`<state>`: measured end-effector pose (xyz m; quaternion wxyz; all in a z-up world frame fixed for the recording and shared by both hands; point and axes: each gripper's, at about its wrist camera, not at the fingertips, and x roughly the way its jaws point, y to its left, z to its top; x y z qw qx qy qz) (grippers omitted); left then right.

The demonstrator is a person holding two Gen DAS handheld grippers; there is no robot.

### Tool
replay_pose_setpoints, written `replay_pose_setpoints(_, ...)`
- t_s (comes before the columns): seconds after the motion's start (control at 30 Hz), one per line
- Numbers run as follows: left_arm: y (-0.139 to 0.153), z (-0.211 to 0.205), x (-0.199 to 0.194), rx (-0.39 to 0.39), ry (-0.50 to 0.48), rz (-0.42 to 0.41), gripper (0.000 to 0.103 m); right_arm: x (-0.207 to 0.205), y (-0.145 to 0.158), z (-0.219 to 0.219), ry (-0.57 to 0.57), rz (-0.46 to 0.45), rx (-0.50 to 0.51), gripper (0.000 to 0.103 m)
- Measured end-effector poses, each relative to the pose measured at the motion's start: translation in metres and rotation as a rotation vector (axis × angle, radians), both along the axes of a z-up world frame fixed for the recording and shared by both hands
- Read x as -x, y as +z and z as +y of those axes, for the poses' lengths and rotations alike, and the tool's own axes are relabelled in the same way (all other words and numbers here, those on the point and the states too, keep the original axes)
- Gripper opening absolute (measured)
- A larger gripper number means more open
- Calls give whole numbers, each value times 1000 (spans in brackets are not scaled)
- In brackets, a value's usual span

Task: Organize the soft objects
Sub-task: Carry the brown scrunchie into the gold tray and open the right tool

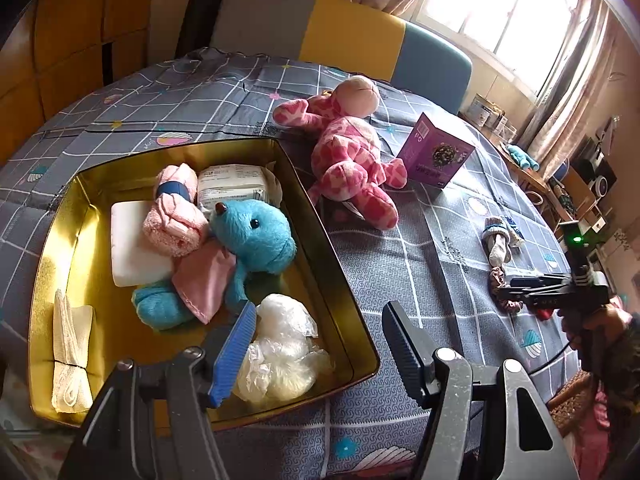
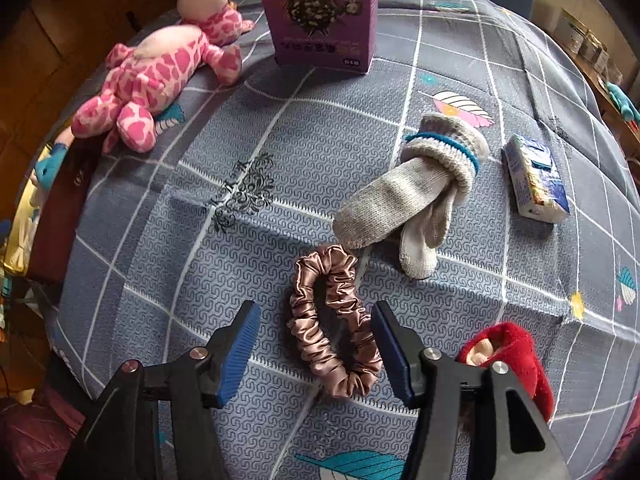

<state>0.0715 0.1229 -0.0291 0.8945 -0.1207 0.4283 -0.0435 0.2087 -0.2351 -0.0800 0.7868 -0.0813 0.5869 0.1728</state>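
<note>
1. With its jaws spread wide, my right gripper (image 2: pixel 316 348) straddles the pink scrunchie (image 2: pixel 334 322) lying on the bedspread (image 2: pixel 200 240), gripping nothing.
2. My left gripper (image 1: pixel 320 344) gapes empty over the gold tin's (image 1: pixel 328 256) near corner.
3. Grey socks (image 2: pixel 404 196) lie just beyond the scrunchie.

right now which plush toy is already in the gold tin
The blue plush, lying in the gold tin. The pink spotted plush lies outside on the bedspread.

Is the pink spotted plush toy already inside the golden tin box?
No, the pink spotted plush toy lies on the bedsheet beside the golden tin box, outside its wall.
</note>
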Motion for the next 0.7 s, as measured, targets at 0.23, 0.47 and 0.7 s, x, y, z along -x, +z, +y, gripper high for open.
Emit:
replay_pose_setpoints(0.23,9,-4,7,-100,24,-43,67,-7,-17,10,26,3,99,21)
replay_pose_setpoints(0.47,9,-1,8,-159,70,-45,68,4,-22,8,51,-60,119,21)
replay_pose_setpoints(0.7,7,-3,10,-185,76,-38,68,7,-23,9,37,-63,111,21)
